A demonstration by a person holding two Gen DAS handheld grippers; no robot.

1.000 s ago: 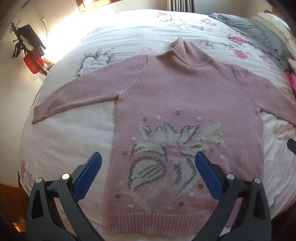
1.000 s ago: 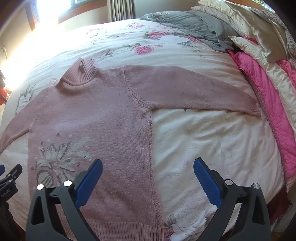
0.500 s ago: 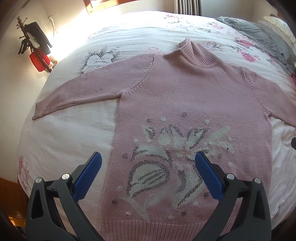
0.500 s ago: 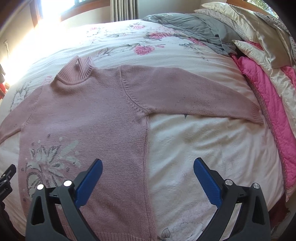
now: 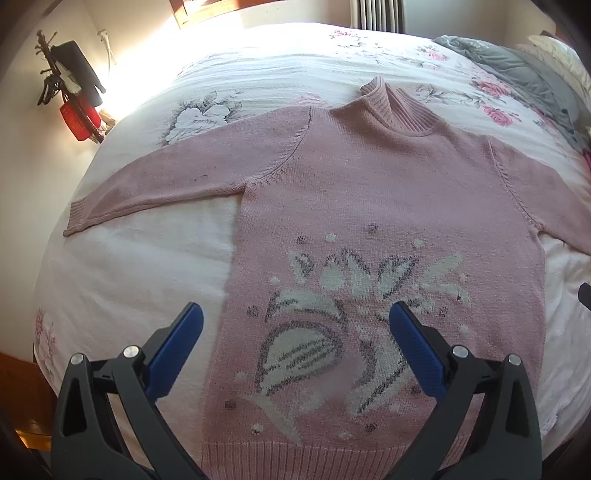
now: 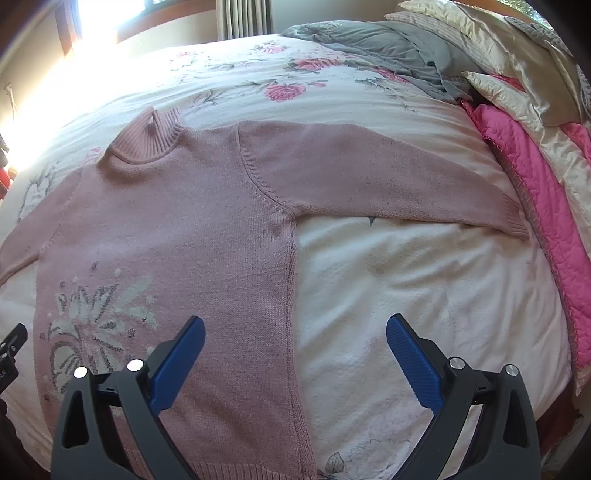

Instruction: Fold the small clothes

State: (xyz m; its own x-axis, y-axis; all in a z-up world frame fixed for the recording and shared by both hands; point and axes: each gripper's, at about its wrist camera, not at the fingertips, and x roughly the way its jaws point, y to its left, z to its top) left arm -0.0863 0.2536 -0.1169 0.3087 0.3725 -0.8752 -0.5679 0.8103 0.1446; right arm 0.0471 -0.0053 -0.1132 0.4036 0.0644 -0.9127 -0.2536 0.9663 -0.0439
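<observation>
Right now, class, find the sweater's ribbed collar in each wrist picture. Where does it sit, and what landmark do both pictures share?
Left wrist view: the collar sits upper right of centre, at the top of the sweater.
Right wrist view: the collar sits upper left.
Shared landmark: the grey blanket beyond the collar, upper right in both views.

Bright window (image 5: 221, 7) glare upper-left, fisheye edges curved
</observation>
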